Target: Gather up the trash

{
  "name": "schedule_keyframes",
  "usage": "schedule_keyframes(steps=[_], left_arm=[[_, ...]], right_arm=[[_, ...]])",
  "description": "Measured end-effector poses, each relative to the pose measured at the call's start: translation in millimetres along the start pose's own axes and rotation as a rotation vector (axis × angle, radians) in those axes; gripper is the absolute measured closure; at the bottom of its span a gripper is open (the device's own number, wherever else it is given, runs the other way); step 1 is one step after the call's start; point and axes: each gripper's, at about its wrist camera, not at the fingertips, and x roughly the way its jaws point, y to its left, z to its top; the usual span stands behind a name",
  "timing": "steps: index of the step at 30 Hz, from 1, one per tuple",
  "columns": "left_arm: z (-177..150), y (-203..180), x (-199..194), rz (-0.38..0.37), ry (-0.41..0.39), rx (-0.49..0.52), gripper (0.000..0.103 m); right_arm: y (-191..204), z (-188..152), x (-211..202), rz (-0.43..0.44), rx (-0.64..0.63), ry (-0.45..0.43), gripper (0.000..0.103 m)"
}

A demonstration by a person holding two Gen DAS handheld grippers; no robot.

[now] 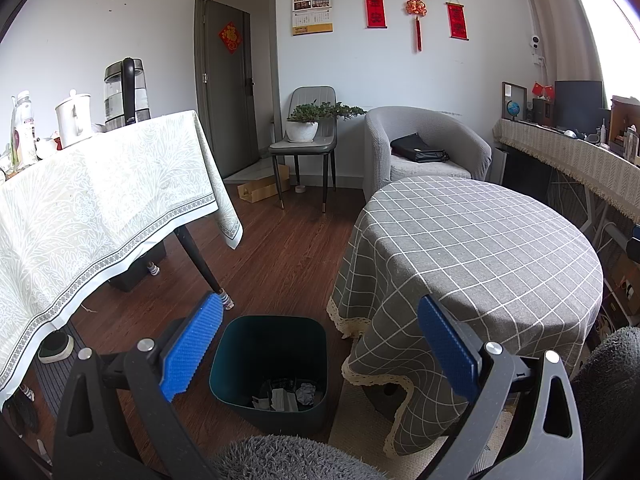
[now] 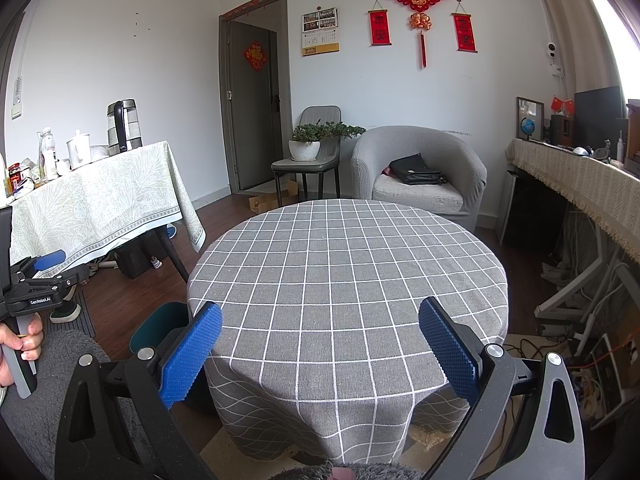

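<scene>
Grippers first: the left gripper has its blue pads spread wide with nothing between them, positioned above the dark bin on the wooden floor. Crumpled paper trash lies at the bottom of that bin. The right gripper likewise stands fully parted and empty, over the near edge of the round table in grey checked cloth. A hand grips the left tool's handle at the frame edge. Beyond, a grey armchair carries a black bag.
</scene>
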Motion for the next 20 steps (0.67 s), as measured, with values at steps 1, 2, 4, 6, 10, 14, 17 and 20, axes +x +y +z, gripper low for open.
schedule_keyframes(steps=[1, 2, 4, 6, 10, 14, 17, 20], left_arm=[[0.0, 0.0, 0.0, 0.000, 0.000, 0.000, 0.003], [0.0, -0.1, 0.0, 0.000, 0.000, 0.000, 0.003], [-0.3, -0.3, 0.1, 0.000, 0.000, 0.000, 0.003], [-0.1, -0.2, 0.1, 0.000, 0.001, 0.000, 0.003], [-0.1, -0.1, 0.5, -0.001, 0.003, 0.000, 0.003], [-0.1, 1.0, 0.7, -0.006, 0.002, -0.005, 0.003], [0.0, 2.1, 1.7, -0.006, 0.006, -0.008, 0.003], [0.2, 2.4, 1.7, -0.005, 0.006, -0.005, 0.003]], right_arm=[[0.0, 0.0, 0.0, 0.000, 0.000, 0.000, 0.004], [-0.1, 0.0, 0.0, 0.000, 0.000, 0.000, 0.004], [-0.3, 0.2, -0.1, 0.000, 0.000, 0.000, 0.004], [-0.3, 0.3, -0.1, 0.000, 0.000, 0.000, 0.004], [-0.5, 0.2, 0.0, 0.000, 0.000, 0.000, 0.004], [-0.6, 0.2, 0.1, 0.001, 0.000, 0.000, 0.004], [-0.8, 0.3, 0.1, 0.000, 0.000, 0.000, 0.004], [-0.9, 0.3, 0.1, 0.000, 0.000, 0.000, 0.004]])
